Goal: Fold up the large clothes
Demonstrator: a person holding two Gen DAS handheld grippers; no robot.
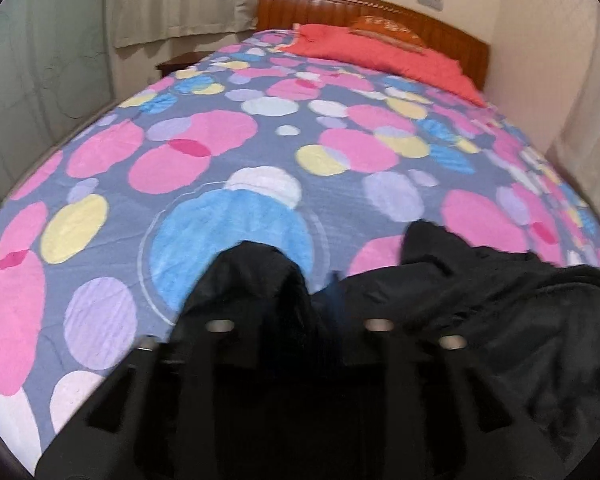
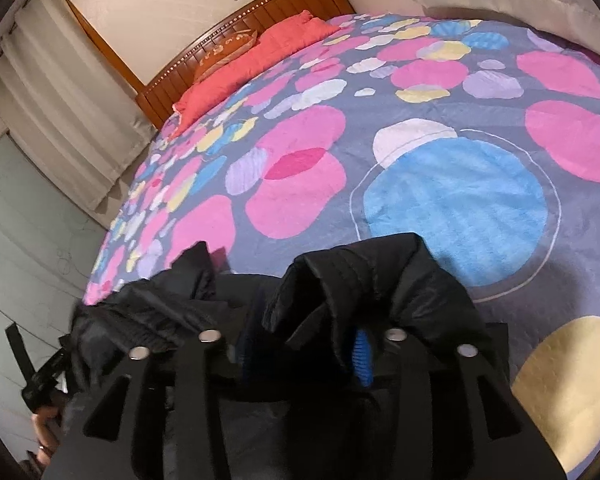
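Jacket: black puffer jacket (image 2: 380, 280) bunched at the bedspread's (image 1: 228, 128) near edge, to be spread flat.
Left gripper (image 1: 300, 320): fabric between its jaws; grip unclear.
Right gripper (image 2: 300, 340): fabric draped over its jaws; grip unclear.

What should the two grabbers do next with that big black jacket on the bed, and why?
Probably let go and draw both grippers back, then smooth the black jacket flat. It lies bunched in humps at the near edge of the dotted bedspread, with cloth draped over the left gripper and the right gripper. The bedspread beyond looks bare up to the red pillow, so there seems room to spread it.
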